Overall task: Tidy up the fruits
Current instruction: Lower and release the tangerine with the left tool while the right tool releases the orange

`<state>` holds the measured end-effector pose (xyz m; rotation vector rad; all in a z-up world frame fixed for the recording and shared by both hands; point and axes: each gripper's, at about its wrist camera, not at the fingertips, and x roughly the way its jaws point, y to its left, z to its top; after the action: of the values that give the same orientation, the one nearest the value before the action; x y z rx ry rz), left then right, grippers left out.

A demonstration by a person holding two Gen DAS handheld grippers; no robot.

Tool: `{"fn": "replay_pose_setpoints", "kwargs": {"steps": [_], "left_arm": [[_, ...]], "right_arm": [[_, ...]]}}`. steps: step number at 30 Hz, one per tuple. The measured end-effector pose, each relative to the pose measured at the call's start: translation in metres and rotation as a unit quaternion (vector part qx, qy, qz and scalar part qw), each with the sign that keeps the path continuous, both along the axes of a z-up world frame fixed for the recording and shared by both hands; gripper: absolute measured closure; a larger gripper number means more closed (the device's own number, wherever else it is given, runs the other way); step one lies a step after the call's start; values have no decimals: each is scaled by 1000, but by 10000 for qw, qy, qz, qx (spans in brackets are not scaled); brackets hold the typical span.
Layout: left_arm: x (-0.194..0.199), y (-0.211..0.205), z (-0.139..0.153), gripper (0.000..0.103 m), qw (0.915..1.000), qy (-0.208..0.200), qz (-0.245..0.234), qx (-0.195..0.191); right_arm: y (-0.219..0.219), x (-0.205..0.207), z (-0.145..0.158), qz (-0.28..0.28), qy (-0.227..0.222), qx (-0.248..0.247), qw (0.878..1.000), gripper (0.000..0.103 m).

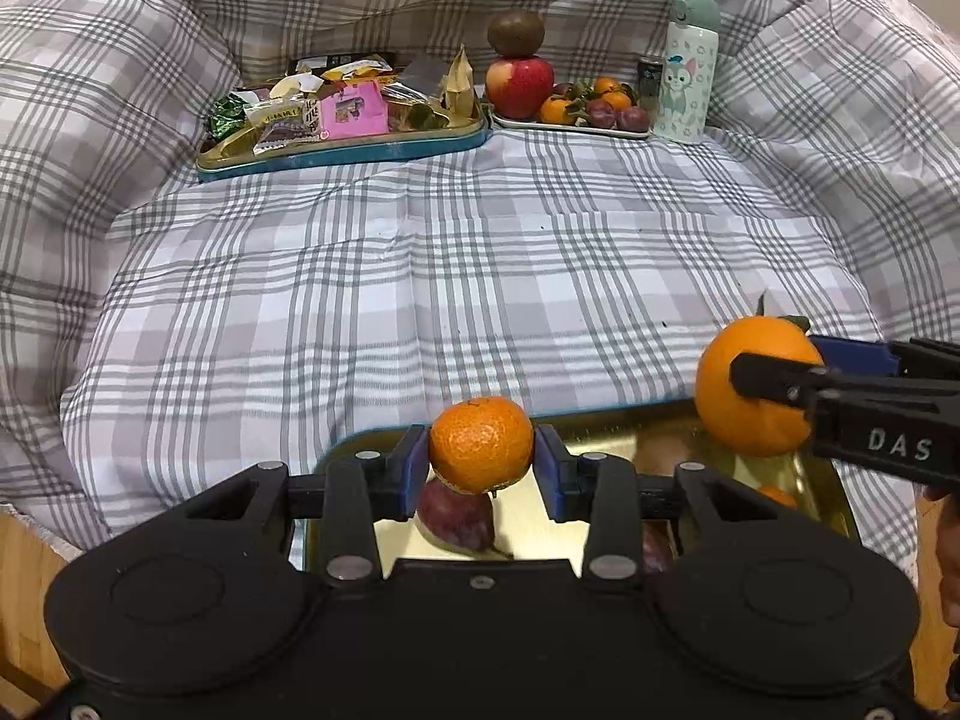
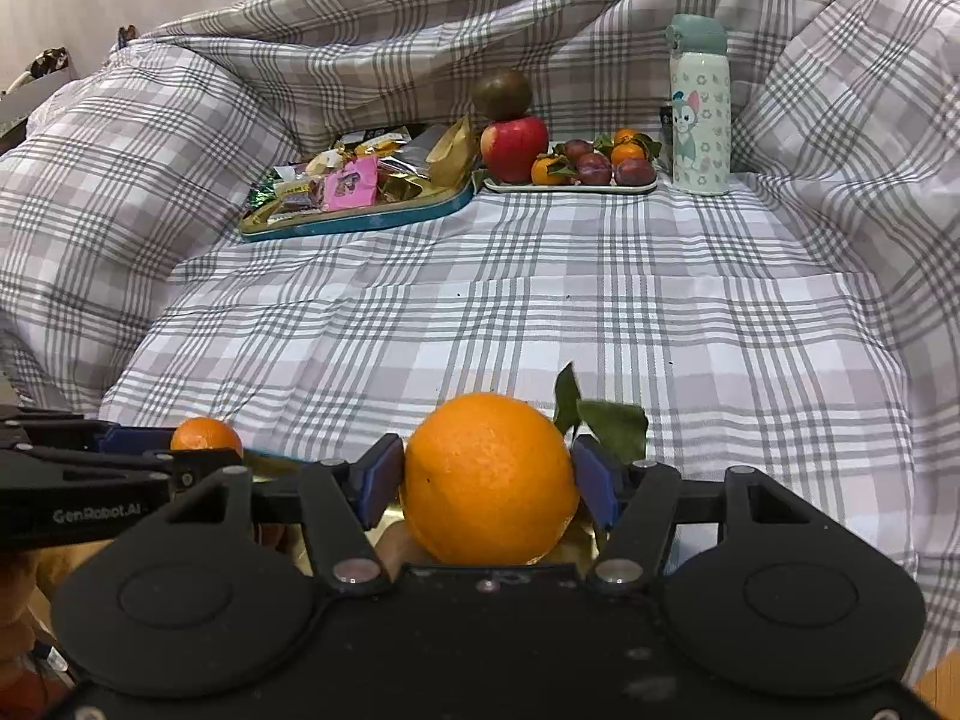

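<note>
Tilting down: left gripper (image 1: pixel 482 461) jaws clamp mandarin (image 1: pixel 480 443) | right gripper (image 2: pixel 487 471) jaws clamp orange (image 2: pixel 489 477)

Left gripper (image 1: pixel 482 461): blue pads clamp a small mandarin (image 1: pixel 480 443) at 6 o'clock, above a purple plum (image 1: pixel 451 519) on the gold tray (image 1: pixel 831 483). Right gripper (image 1: pixel 757 387), 4 o'clock: grips a leafy orange (image 1: pixel 750 420). Snack tray (image 1: pixel 342 150), 11 o'clock.
</note>
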<state>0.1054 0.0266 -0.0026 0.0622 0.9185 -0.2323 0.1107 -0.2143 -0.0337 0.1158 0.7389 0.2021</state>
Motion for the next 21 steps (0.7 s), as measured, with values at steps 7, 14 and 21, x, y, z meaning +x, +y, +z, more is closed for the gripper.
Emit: {"fn": "replay_pose_setpoints", "kwargs": {"steps": [7, 14, 21], "left_arm": [[-17, -5, -6, 56, 10000, 76, -42, 22], [-30, -7, -10, 56, 9999, 65, 0, 83], [-39, -10, -14, 56, 9999, 38, -16, 109]], "right_arm": [[3, -30, 27, 125, -681, -243, 9973, 86], [5, -41, 23, 247, -464, -119, 9985, 79], [6, -57, 14, 314, -301, -72, 9990, 75]]}}
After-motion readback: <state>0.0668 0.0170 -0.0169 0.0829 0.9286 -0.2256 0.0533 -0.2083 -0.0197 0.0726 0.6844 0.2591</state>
